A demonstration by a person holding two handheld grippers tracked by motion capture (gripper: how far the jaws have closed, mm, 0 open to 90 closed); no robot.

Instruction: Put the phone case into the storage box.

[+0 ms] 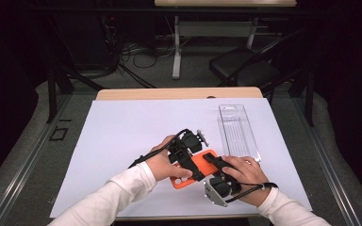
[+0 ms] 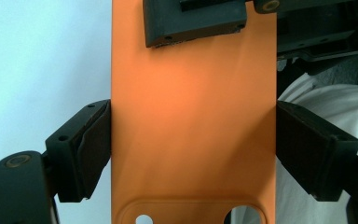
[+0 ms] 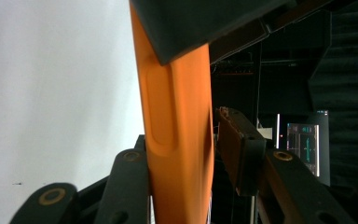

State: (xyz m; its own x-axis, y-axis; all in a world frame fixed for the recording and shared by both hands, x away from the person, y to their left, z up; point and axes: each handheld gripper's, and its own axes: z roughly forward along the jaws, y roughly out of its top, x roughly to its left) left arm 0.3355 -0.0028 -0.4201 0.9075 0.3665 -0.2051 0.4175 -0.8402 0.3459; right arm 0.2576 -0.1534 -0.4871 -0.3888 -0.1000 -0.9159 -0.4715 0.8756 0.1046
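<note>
Holding orange phone case [image 1: 194, 170] above white sheet [image 1: 122, 141] on desk [image 1: 122, 93], near front edge, both tongs on it. Left tongs [image 2: 193, 140] clamped across case's width, pads on both long edges. Right tongs [image 3: 186, 186]: one pad against case's face, other just clear, not clamped. Clear plastic tray [image 1: 238, 132] lies just beyond right hand [image 1: 247, 172], apart from case. Hands cover much of case from above; camera cutout cut off in left gripper view.

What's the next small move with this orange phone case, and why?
Probably close the right gripper the rest of the way onto the orange phone case. The left gripper already clamps its two long edges, while the right gripper's far pad stands a little off the case's thin side.
</note>
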